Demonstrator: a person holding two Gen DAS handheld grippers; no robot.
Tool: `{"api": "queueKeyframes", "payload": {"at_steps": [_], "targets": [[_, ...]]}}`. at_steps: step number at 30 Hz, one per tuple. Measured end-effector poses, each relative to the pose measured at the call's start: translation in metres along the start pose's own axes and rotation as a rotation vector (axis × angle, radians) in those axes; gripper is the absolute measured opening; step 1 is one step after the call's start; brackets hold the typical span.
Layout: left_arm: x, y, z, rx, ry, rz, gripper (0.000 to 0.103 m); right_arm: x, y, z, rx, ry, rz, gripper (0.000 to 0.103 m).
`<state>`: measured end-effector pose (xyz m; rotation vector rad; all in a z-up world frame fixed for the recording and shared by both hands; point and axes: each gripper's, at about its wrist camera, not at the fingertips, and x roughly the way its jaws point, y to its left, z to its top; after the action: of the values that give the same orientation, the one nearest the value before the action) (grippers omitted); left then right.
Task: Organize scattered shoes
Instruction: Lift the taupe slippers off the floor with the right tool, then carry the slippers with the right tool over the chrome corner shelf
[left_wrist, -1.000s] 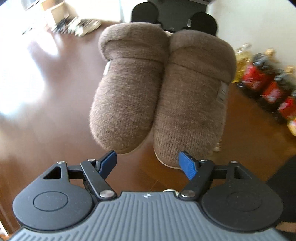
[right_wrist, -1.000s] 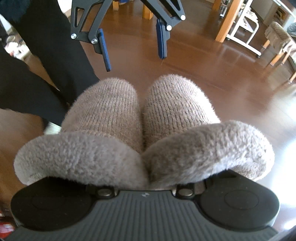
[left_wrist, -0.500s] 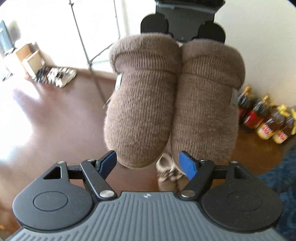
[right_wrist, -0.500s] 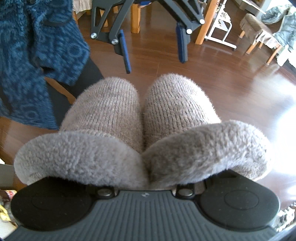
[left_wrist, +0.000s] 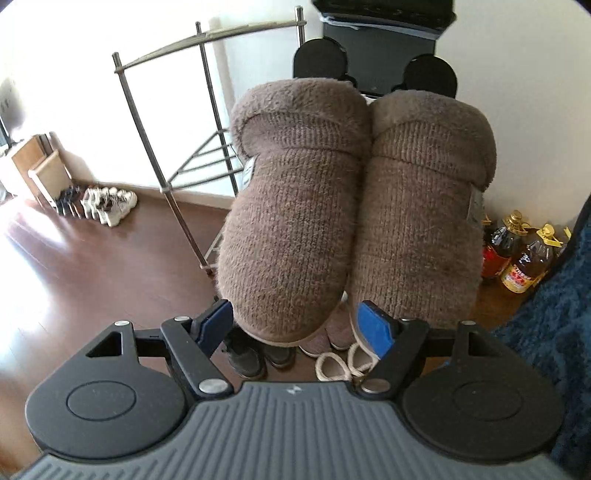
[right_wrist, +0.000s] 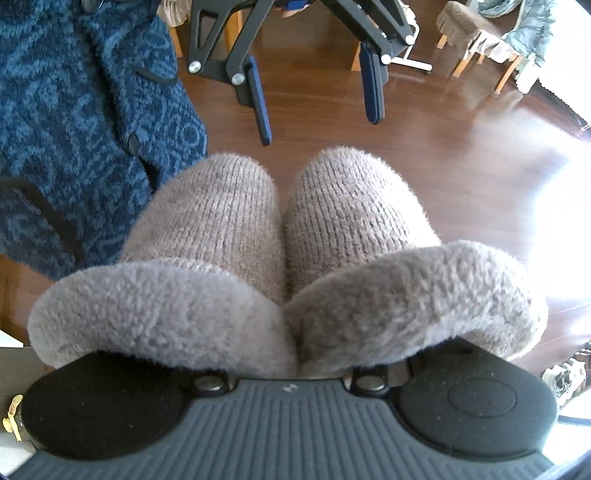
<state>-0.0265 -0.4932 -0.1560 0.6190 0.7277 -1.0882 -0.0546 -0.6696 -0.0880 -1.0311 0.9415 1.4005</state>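
Observation:
A pair of brown fuzzy slippers (left_wrist: 351, 221) hangs side by side in the air, toes pointing toward my left gripper (left_wrist: 295, 325). My left gripper is open and empty, its blue pads just below the toes. In the right wrist view the slippers (right_wrist: 280, 258) fill the frame, and their fluffy cuffs hide the fingers of my right gripper, which holds the pair by the heels. My left gripper (right_wrist: 317, 96) shows open beyond the toes there. Several shoes (left_wrist: 295, 354) lie on the floor beneath.
A metal shoe rack (left_wrist: 192, 155) stands against the wall behind the slippers. White sneakers (left_wrist: 107, 201) line the wall at left. Oil bottles (left_wrist: 517, 258) stand at right. A person in a blue fleece (right_wrist: 81, 122) is at left. Chairs (right_wrist: 476, 33) stand far off.
The slippers have been lifted higher off the wooden floor. The rack and the shoes on the floor have come into the left wrist view. My left gripper stays open near the toes.

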Motion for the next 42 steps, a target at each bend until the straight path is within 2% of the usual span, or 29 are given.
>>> {"api": "queueKeyframes", "payload": {"at_steps": [6, 11, 16, 19, 21, 24, 26, 29, 32, 36, 42], "targets": [[0.000, -0.002, 0.035, -0.024, -0.014, 0.058, 0.077, -0.022, -0.028, -0.032, 0.013, -0.030, -0.029, 0.033], [0.018, -0.007, 0.083, -0.137, -0.028, 0.114, 0.077, -0.043, -0.055, -0.080, -0.046, -0.052, -0.011, 0.034], [0.049, -0.019, 0.160, -0.362, -0.034, 0.228, 0.077, -0.088, -0.101, -0.154, -0.207, -0.079, 0.075, 0.033], [0.067, -0.034, 0.220, -0.472, -0.056, 0.330, 0.077, -0.121, -0.128, -0.188, -0.301, -0.075, 0.093, 0.033], [0.073, -0.039, 0.248, -0.512, -0.084, 0.347, 0.077, -0.137, -0.145, -0.202, -0.351, -0.063, 0.085, 0.033], [0.082, -0.038, 0.277, -0.525, -0.102, 0.360, 0.077, -0.162, -0.168, -0.217, -0.370, -0.061, 0.048, 0.033], [0.091, -0.034, 0.302, -0.524, -0.098, 0.395, 0.077, -0.179, -0.183, -0.226, -0.379, -0.061, 0.023, 0.033], [0.097, -0.026, 0.316, -0.529, -0.095, 0.419, 0.077, -0.203, -0.206, -0.241, -0.394, -0.061, -0.015, 0.033], [0.102, -0.016, 0.326, -0.545, -0.089, 0.432, 0.077, -0.211, -0.229, -0.244, -0.393, -0.051, -0.034, 0.034], [0.117, 0.002, 0.340, -0.570, -0.079, 0.434, 0.077, -0.230, -0.259, -0.266, -0.410, -0.004, -0.080, 0.034], [0.118, 0.001, 0.329, -0.597, -0.097, 0.430, 0.077, -0.256, -0.294, -0.295, -0.404, 0.053, -0.076, 0.033]]}}
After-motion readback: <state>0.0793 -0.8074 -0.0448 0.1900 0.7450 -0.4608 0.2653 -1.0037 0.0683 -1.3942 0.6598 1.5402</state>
